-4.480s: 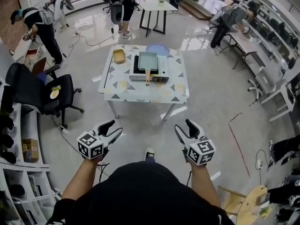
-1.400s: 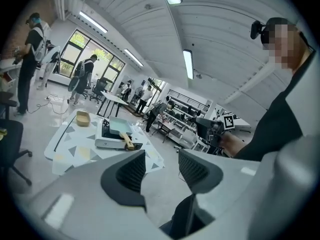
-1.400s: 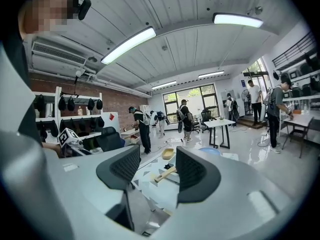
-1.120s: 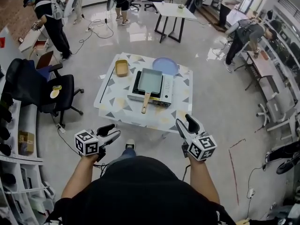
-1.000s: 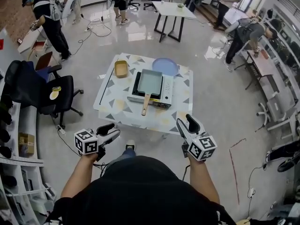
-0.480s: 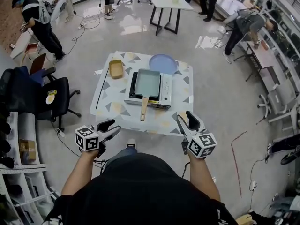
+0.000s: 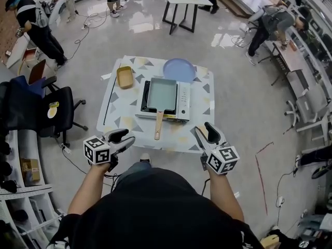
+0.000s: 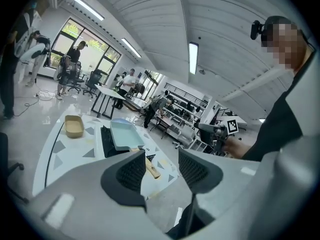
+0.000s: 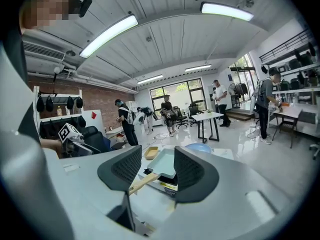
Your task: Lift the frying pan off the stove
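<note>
A rectangular pale-green frying pan sits on a portable stove on a low white table. Its wooden handle points toward me. My left gripper hangs open at the table's near left corner, short of the pan. My right gripper stands open over the near right edge, nothing between its jaws. The pan shows ahead in the left gripper view, and the pan with its handle shows between the jaws in the right gripper view.
A tan dish and a blue round plate lie at the table's far side. A black office chair stands to the left. Several people work around desks farther off. Cables run on the floor near the left gripper.
I have walked closer to the table. Both grippers have come forward to its near edge, and stay open and empty.
</note>
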`<state>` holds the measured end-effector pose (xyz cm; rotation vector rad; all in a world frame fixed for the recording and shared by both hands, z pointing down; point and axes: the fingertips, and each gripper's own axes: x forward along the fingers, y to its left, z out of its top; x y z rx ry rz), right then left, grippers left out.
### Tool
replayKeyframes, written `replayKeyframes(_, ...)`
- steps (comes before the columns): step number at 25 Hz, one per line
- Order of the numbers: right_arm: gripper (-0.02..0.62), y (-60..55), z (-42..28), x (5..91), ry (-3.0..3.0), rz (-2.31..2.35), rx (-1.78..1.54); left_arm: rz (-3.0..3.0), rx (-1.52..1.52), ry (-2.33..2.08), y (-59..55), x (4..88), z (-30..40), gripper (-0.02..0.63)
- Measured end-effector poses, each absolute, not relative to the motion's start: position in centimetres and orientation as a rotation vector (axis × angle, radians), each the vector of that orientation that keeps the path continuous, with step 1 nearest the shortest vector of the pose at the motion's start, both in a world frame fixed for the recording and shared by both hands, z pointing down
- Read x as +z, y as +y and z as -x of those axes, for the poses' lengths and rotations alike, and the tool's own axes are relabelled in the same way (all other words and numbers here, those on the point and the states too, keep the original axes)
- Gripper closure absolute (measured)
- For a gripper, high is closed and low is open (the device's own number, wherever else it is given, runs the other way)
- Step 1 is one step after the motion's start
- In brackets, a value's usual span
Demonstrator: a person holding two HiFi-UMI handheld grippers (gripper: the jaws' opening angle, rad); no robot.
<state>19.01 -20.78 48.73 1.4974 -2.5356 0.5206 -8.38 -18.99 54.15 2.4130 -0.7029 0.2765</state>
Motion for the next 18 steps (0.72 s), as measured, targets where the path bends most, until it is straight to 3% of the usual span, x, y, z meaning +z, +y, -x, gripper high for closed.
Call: replayKeyframes(18, 0.368, -25.1, -16.8, 54.4, -2.439, -1.424, 0.67, -2.338, 0.327, -0.637, -23.0, 58.0, 8.9, 0.405)
